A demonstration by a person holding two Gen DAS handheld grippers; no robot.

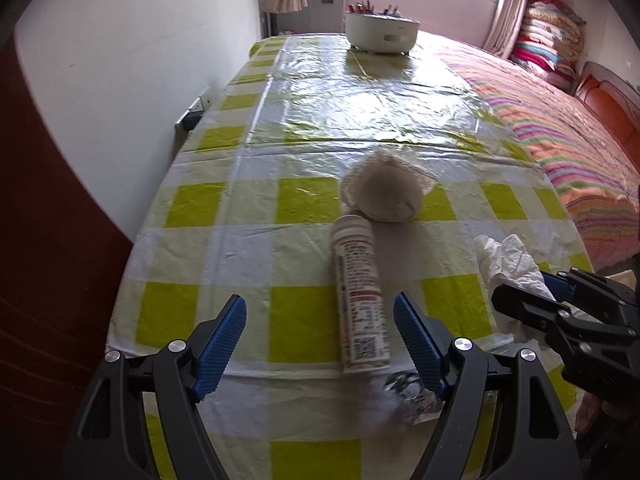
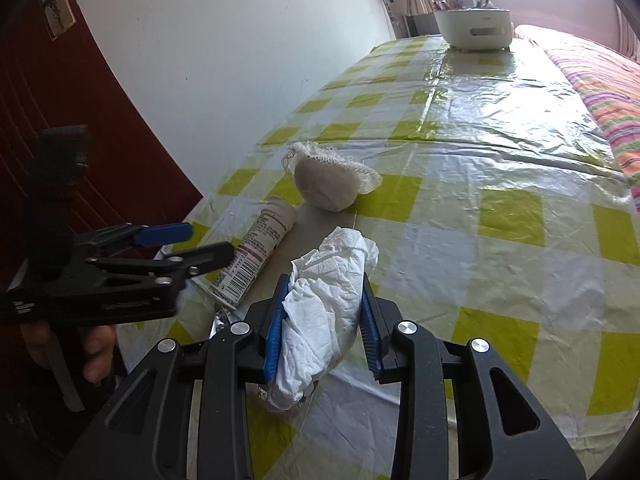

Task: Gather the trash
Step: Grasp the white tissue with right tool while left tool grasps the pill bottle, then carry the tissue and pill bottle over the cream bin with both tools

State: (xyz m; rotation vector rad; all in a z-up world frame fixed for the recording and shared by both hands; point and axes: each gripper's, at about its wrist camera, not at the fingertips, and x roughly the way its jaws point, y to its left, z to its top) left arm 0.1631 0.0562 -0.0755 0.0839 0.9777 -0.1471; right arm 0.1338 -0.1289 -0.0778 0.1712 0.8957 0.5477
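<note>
- Left wrist view: the left gripper (image 1: 320,344) is held wide open above the checked tablecloth (image 1: 192,208), with nothing gripped. A white labelled tube (image 1: 360,292) is seen lying flat between the blue pads (image 1: 224,344), touched by neither. Just beyond its far end a beige round lump in netting (image 1: 384,192) is seen, and a crumpled foil scrap (image 1: 412,396) lies near the right pad. No bin is shown, so nothing can be judged as collected yet.
- Right wrist view: the right gripper (image 2: 326,320) is narrowed onto a crumpled white tissue (image 2: 324,308), which is pinched between its pads and bulges out in soft folds ahead of them. The tube, lump and foil appear left to be picked up.
- A white pot (image 2: 474,26) stands at the far end.
</note>
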